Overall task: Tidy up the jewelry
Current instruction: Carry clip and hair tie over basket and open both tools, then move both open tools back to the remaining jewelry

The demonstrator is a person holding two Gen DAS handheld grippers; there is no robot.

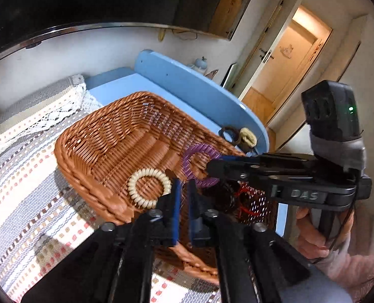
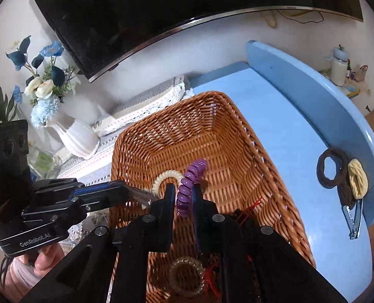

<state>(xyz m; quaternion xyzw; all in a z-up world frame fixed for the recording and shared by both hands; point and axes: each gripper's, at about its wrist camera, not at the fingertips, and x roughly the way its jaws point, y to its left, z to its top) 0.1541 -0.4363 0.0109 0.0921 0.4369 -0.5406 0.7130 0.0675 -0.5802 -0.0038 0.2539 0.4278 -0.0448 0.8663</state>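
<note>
A brown wicker basket (image 1: 106,149) (image 2: 237,136) sits on a striped cloth. My right gripper (image 2: 183,198) is shut on a purple spiral hair tie (image 2: 187,189) and holds it over the basket; the tie also shows in the left wrist view (image 1: 199,151). A cream spiral hair tie (image 1: 149,188) (image 2: 165,176) lies in the basket. My left gripper (image 1: 183,202) hovers beside it, jaws a narrow gap apart and empty. A clear spiral tie (image 2: 185,280) and red and dark items (image 1: 240,197) lie in the basket's near end.
A brown scrunchie (image 2: 329,168), a cream scrunchie (image 2: 357,179) and a metal clip (image 2: 353,219) lie on the blue table (image 2: 288,131) right of the basket. A white vase of flowers (image 2: 76,136) stands at the left. A TV hangs above.
</note>
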